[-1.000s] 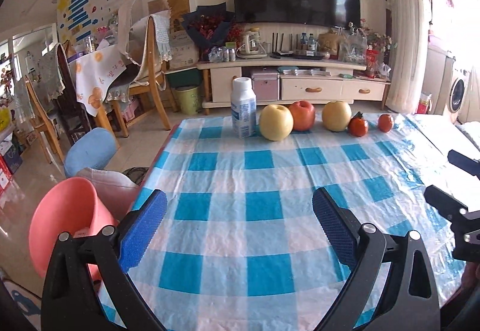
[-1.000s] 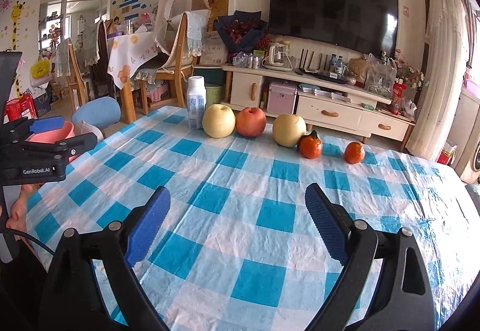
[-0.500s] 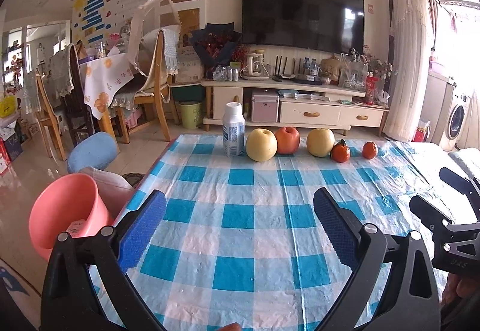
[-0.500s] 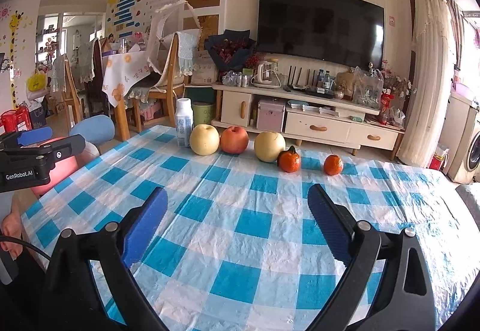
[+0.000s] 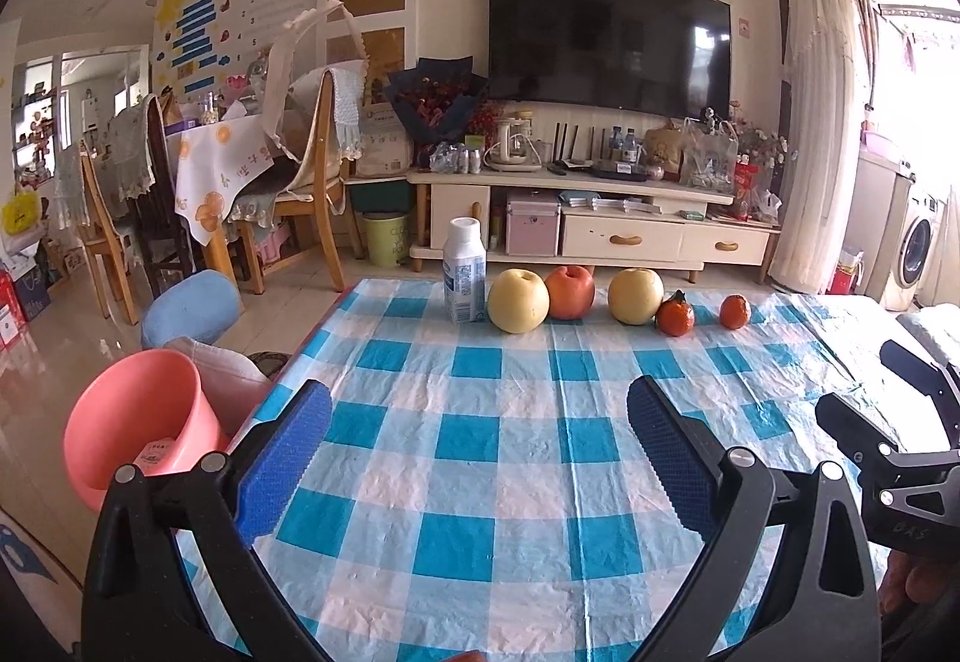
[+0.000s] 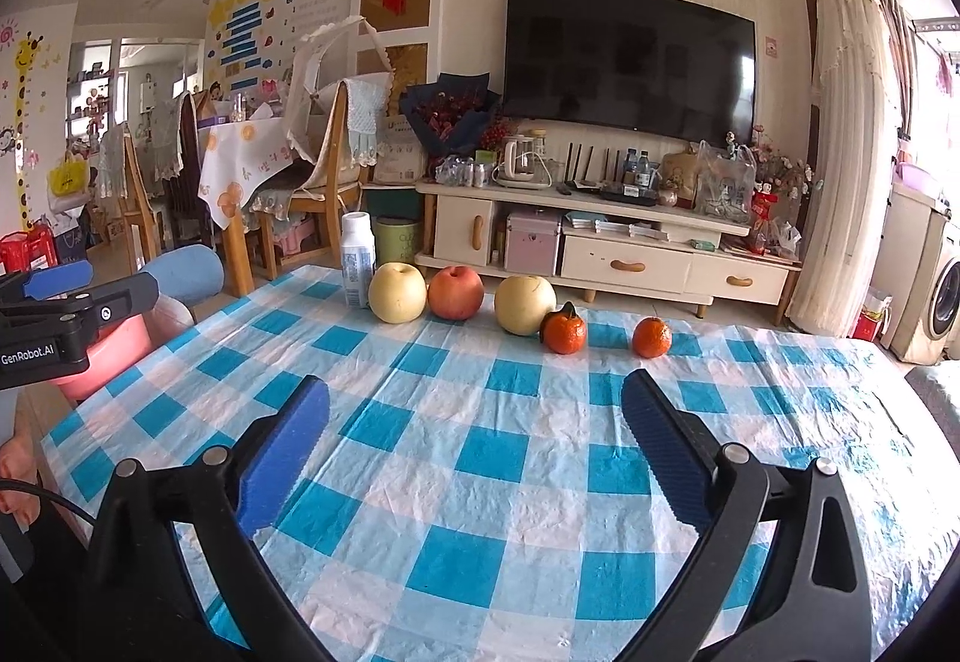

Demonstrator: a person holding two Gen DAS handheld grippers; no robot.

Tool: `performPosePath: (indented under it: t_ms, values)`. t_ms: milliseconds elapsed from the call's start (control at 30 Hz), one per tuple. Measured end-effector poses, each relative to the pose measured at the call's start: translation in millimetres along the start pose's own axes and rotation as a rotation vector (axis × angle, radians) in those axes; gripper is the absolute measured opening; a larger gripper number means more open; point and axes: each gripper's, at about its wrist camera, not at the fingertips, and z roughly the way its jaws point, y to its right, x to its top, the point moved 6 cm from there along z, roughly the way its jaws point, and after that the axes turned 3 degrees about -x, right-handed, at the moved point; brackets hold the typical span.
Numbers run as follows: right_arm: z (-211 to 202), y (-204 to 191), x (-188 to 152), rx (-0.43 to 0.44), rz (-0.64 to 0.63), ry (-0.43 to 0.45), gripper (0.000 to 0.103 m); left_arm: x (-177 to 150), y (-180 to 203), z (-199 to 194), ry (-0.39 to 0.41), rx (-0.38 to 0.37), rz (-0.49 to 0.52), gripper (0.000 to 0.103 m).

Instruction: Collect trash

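Right claw (image 6: 474, 440) just spread wide, left claw (image 5: 480, 452) open too, both empty. Imo grab the bottle (image 6: 358, 260) upright w/o bumping the pear (image 6: 397, 292), then pink bin (image 5: 141, 416).

A small white plastic bottle (image 5: 464, 270) with a white screw cap and a pale blue printed label stands upright at the far edge of the table (image 5: 498, 458), which is covered in a crinkled blue-and-white checked plastic cloth. The cap is on. Seen from the right wrist, the bottle (image 6: 358, 260) is at the left end of a row of fruit, just beside a pale yellow round pear; whether the two touch cannot be told. A round salmon-pink plastic bucket (image 5: 141, 422) stands on the floor off the table's left edge, well apart from the bottle, tilted with its open mouth facing up and toward the table.
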Motion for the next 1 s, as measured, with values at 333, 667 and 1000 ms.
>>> performPosePath:
  t_ms: [333,667,1000]
  values:
    - [3.6,-0.3,-2.5,-0.001,-0.007,-0.01,0.099,0.5,5.0,1.0,-0.003,-0.002,0.003,0.098]
    - [11.1,-2.3,-5.4,0.001,-0.016,-0.026,0.099,-1.4,11.9,7.9,-0.014,-0.009,0.02,0.098]
    - [14.0,-3.3,-8.0,0.006,-0.019,-0.028,0.099,-2.2,13.2,12.6,-0.017,-0.013,0.021,0.098]
